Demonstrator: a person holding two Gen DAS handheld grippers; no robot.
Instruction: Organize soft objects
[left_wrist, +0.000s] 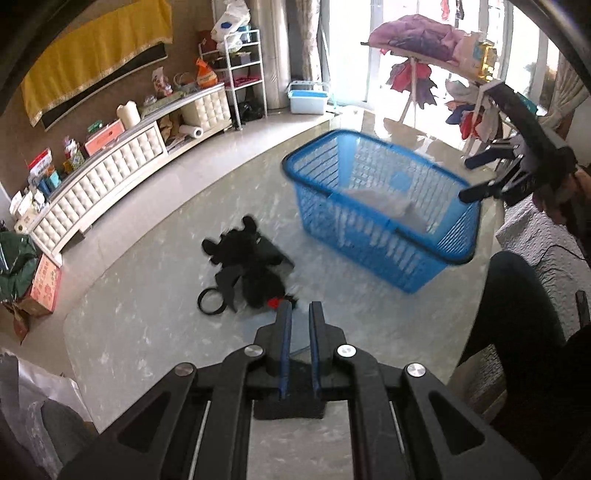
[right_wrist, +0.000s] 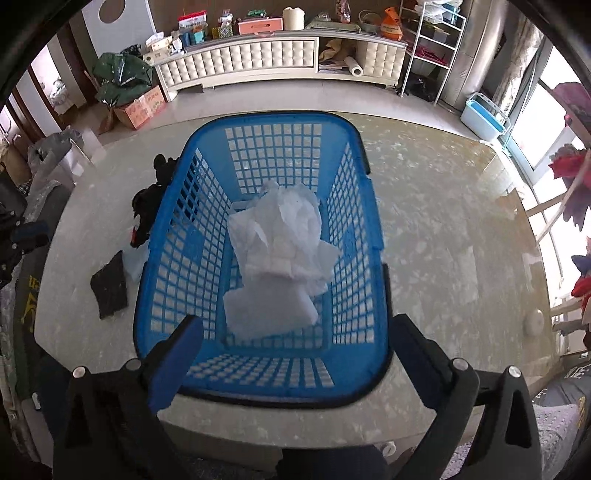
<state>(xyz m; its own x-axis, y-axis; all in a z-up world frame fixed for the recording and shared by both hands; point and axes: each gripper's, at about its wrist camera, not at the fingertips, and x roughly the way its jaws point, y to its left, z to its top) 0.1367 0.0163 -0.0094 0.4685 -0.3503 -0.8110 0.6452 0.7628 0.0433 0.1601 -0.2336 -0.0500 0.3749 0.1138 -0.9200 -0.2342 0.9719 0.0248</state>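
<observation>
**One white item in, dark pile left outside**

A crumpled white cloth (right_wrist: 284, 251) lay inside the blue basket (right_wrist: 207, 206), which stood on the pale marble tabletop (right_wrist: 443, 229). The right tongs (right_wrist: 295, 354) hung above the basket's near rim, jaws spread wide and empty. Just beside the basket's left wall, a heap of black soft things (left_wrist: 251, 269) remained on the tabletop, with a dark flat piece (right_wrist: 109, 286) a little nearer. The left tongs (left_wrist: 300, 314) were pressed shut with nothing visible between them. By my reckoning the sorting was partly done; the dark items remained.

One basket (right_wrist: 177, 236), two claws (left_wrist: 300, 314) (right_wrist: 291, 354)
</observation>
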